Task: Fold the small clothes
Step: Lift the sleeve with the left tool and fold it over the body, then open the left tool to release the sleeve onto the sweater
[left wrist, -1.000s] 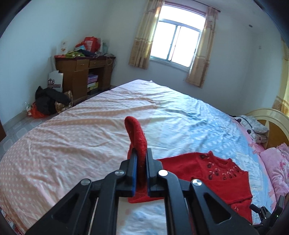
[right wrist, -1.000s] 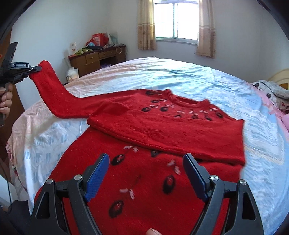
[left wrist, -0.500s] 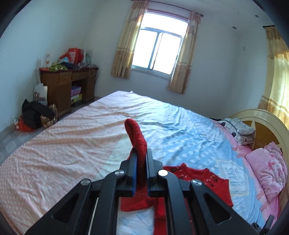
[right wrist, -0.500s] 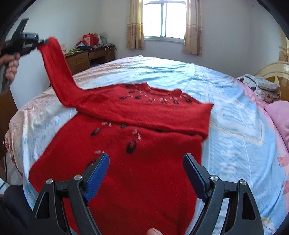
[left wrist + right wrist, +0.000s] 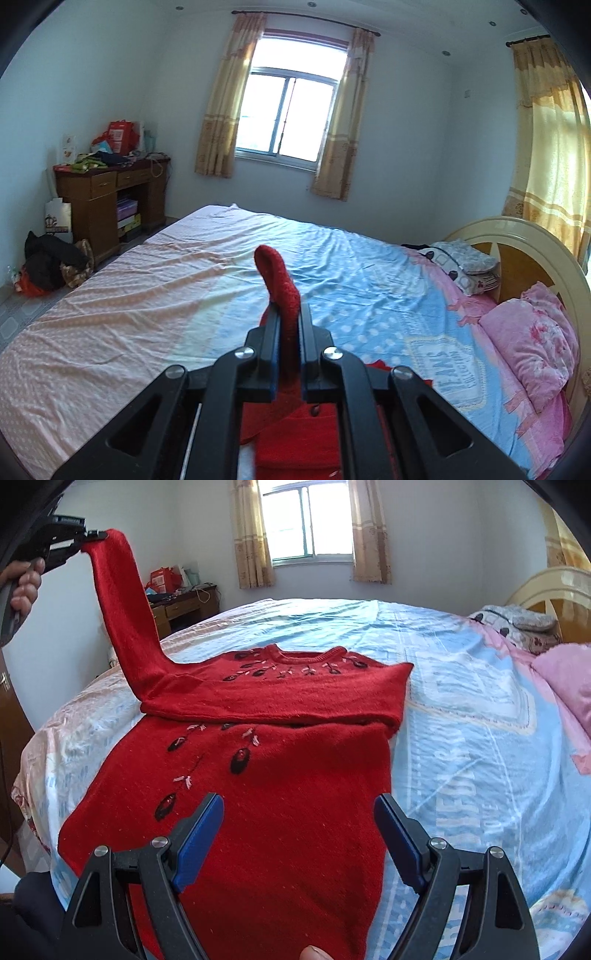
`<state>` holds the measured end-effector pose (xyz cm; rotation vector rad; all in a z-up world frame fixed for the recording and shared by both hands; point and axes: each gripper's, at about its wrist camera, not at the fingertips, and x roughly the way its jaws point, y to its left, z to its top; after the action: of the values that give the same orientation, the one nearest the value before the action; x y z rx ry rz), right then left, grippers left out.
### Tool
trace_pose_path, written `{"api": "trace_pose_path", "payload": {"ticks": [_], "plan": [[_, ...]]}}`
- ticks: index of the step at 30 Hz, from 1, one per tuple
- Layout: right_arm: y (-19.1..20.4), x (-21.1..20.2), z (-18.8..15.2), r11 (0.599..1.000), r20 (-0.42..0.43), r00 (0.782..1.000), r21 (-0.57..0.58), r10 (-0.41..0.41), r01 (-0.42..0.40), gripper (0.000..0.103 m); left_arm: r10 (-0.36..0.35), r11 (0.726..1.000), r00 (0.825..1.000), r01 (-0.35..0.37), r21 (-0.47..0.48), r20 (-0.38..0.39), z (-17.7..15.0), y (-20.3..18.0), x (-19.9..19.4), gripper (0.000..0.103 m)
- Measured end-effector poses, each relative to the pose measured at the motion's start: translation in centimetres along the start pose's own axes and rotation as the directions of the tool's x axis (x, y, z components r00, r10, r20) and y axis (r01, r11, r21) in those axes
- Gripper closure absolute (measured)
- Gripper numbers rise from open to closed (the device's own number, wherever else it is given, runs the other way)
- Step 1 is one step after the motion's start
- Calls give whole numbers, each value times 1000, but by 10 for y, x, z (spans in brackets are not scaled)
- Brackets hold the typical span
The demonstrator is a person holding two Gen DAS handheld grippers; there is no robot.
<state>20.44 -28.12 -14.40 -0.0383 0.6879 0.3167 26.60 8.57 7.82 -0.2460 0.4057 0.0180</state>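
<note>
On bedsheet, blue lettering, partly "NE ANS"

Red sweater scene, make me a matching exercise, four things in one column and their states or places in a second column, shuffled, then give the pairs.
Things:
1. left tool
2. right tool
3. sweater sleeve
4. pink pillow

States or places:
A. open above the sweater body
B. by the headboard
C. shut on red knit cuff
D. lifted off the bed

Pairs: 1-C, 2-A, 3-D, 4-B
</note>
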Motion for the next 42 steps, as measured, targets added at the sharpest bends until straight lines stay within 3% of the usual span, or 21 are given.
{"api": "trace_pose_path", "payload": {"ticks": [16, 27, 33, 35, 37, 40, 42], "plan": [[-30, 8, -10, 994, -9, 1000, 104, -26, 27, 19, -122, 990, 989, 127, 60, -78, -23, -100, 54, 95], [-37, 12, -16, 991, -18, 999, 124, -41, 43, 19, -103, 977, 977, 134, 167, -187, -106, -177, 108, 94], [-41, 16, -18, 991, -26, 998, 117, -59, 62, 19, -70, 949, 968, 139, 283, -242, -145, -208, 124, 84], [-43, 16, -19, 991, -27, 998, 118, -62, 65, 19, -59, 936, 971, 135, 325, -232, -151, -210, 118, 74], [-43, 15, -19, 991, -24, 998, 121, -60, 63, 19, -49, 927, 978, 121, 355, -204, -152, -204, 109, 48], [-41, 15, -19, 992, -20, 997, 103, -76, 77, 19, -34, 917, 986, 95, 388, -161, -153, -186, 97, 37], [-41, 15, -19, 992, -17, 997, 97, -77, 78, 19, 36, 901, 991, 24, 432, -130, -159, -159, 89, 29]]}}
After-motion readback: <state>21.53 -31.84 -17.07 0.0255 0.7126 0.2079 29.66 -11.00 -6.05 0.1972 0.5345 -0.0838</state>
